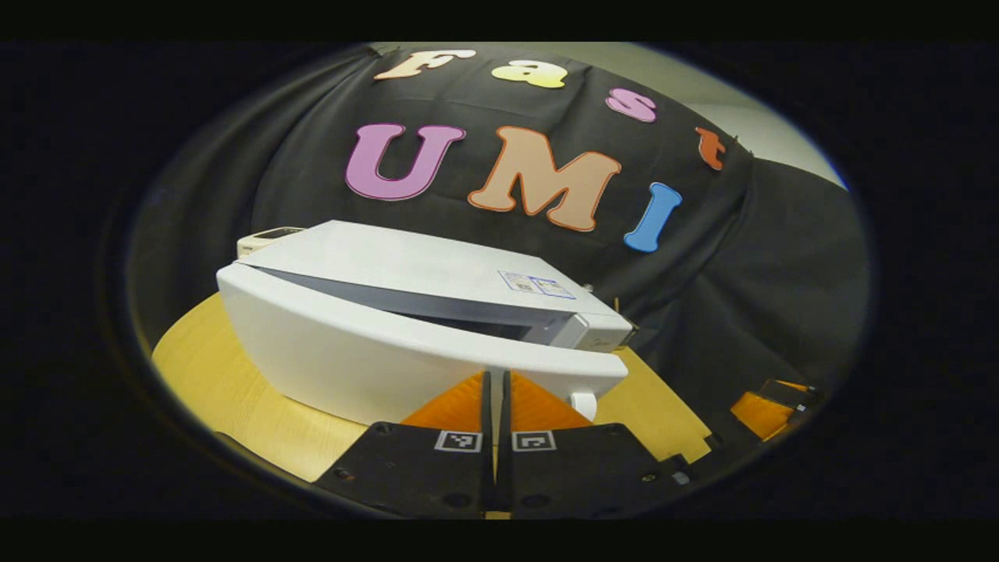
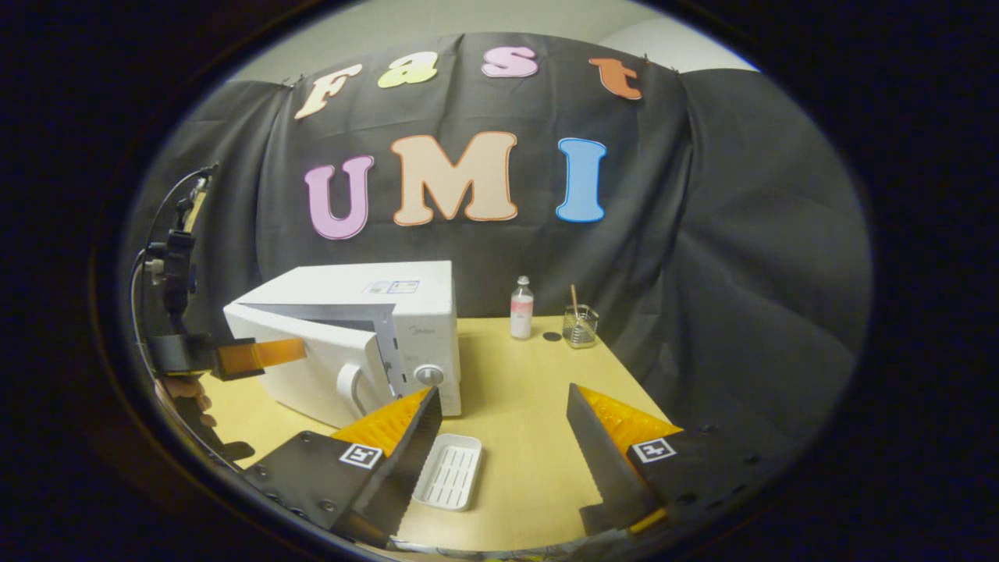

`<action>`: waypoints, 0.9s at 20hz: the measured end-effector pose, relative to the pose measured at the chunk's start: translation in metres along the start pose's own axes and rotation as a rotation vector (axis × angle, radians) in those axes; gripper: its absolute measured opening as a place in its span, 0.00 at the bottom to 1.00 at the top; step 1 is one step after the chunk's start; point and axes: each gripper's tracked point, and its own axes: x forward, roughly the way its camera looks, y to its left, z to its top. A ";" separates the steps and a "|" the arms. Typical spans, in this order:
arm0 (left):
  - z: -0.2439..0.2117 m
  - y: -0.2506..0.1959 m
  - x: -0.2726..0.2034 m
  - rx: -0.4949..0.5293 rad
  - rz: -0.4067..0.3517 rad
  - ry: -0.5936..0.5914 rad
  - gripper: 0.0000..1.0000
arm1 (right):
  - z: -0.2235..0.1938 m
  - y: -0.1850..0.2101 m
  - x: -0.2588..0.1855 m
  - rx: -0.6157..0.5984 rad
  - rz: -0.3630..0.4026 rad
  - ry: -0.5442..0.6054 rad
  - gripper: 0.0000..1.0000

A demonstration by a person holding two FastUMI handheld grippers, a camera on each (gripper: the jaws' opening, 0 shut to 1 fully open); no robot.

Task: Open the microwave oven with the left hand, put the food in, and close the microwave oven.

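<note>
Microwave oven [image 2: 375, 328]: white, standing on the left part of the table [image 2: 531, 390], in front of the black cloth wall. Its door [image 2: 304, 367] is swung partly out, with a dark gap showing between door and body. A curved white handle [image 2: 349, 388] sits on the door's front; a round knob [image 2: 426, 375] sits on the control panel beside it.

My left gripper [image 1: 495, 390]: fingers pressed together with nothing between them, tips at the top edge of the door in the left gripper view. In the right gripper view I see it at the far left, beside the door's outer face, with a hand [image 2: 187, 394] under it.

My right gripper [image 2: 503, 402]: fingers spread wide, holding nothing, raised over the near part of the table.

White tray [image 2: 449, 471]: slotted, rectangular, lying flat on the table between my right fingers, nearer the left one.

Small bottle [image 2: 521, 307]: upright at the back of the table, right of the oven.

Glass jar [image 2: 580, 325]: just right of the bottle, with a thin stick standing in it.

Dark round spot [image 2: 552, 336]: on the table between bottle and jar; what it is I cannot tell.
</note>
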 end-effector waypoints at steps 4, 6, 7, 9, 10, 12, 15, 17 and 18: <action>0.011 -0.002 0.016 0.023 0.031 -0.030 0.00 | -0.001 -0.004 0.009 0.061 0.010 0.004 0.92; 0.013 -0.004 0.023 0.032 0.045 -0.033 0.00 | -0.001 -0.003 0.014 0.082 0.012 0.004 0.92; 0.012 -0.002 0.025 0.040 0.052 -0.032 0.00 | -0.002 -0.004 0.015 0.087 0.013 0.004 0.92; 0.011 -0.003 0.030 0.047 0.062 -0.028 0.00 | 0.000 -0.002 0.018 0.092 0.017 0.004 0.92; 0.010 -0.003 0.032 0.046 0.067 -0.026 0.02 | 0.000 -0.001 0.019 0.094 0.020 0.005 0.92; 0.012 -0.002 0.034 0.048 0.077 -0.028 0.00 | -0.002 0.000 0.020 0.097 0.021 0.010 0.92; 0.013 -0.001 0.037 0.049 0.086 -0.035 0.00 | -0.005 -0.004 0.025 0.100 0.011 0.024 0.92; 0.015 -0.001 0.040 0.046 0.089 -0.043 0.02 | -0.007 -0.006 0.028 0.103 0.005 0.032 0.92; 0.015 0.000 0.040 0.041 0.092 -0.039 0.00 | -0.006 -0.006 0.030 0.104 0.003 0.034 0.92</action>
